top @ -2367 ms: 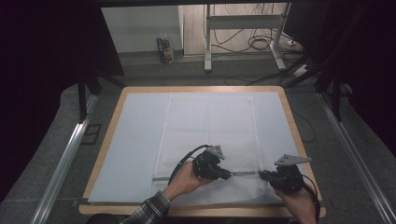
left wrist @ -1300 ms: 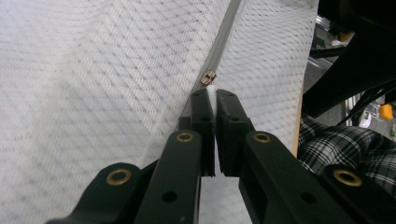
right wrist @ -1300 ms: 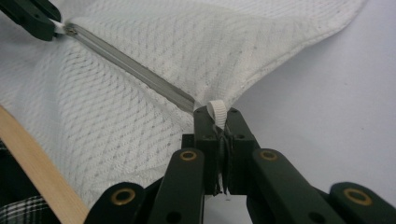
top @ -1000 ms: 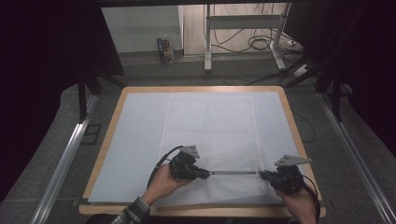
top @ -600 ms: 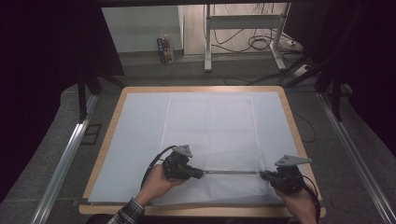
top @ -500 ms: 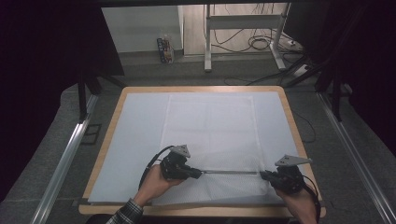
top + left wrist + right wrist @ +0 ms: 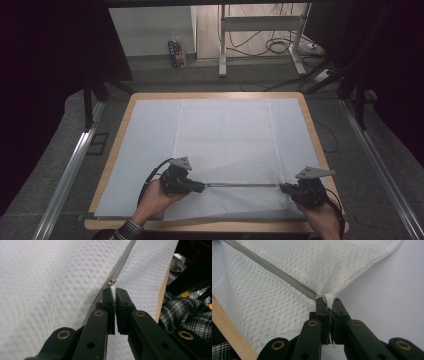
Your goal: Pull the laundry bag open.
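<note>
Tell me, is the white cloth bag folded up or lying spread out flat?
Spread out. The white mesh bag lies flat across the table, and the left gripper and right gripper pinch opposite ends of its zipper.

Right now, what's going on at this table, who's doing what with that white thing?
A person is working a zip on a white mesh fabric cover spread on the pale table mat. The left gripper has its jaws closed on the white pull tab of the grey zipper. The right gripper pinches a white loop at the cover's corner, holding the zipper taut between them.
</note>
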`<state>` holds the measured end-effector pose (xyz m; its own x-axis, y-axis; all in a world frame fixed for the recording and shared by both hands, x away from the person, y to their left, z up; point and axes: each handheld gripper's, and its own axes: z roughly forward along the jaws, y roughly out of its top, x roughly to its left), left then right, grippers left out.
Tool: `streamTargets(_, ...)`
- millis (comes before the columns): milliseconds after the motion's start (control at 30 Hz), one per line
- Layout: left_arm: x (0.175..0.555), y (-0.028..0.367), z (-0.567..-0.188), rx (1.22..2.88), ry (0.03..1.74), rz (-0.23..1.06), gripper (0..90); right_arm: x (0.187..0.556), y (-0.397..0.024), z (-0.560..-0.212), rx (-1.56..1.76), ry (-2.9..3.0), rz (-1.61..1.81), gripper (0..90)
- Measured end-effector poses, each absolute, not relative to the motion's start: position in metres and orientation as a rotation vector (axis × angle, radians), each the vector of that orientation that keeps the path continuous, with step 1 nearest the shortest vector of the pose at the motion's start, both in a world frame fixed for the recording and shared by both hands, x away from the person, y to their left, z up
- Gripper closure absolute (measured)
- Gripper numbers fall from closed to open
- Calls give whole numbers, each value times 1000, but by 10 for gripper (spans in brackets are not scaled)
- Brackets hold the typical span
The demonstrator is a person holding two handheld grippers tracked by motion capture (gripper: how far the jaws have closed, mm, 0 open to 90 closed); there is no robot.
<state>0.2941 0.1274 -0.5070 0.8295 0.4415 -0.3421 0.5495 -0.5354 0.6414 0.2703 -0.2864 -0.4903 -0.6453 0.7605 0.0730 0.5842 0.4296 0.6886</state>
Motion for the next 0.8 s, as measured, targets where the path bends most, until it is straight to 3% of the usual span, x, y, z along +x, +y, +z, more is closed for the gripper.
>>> streamTargets(800,281,154,-511,2213,783,-162,875,269,-288,-490,1190,2435,1026,857)
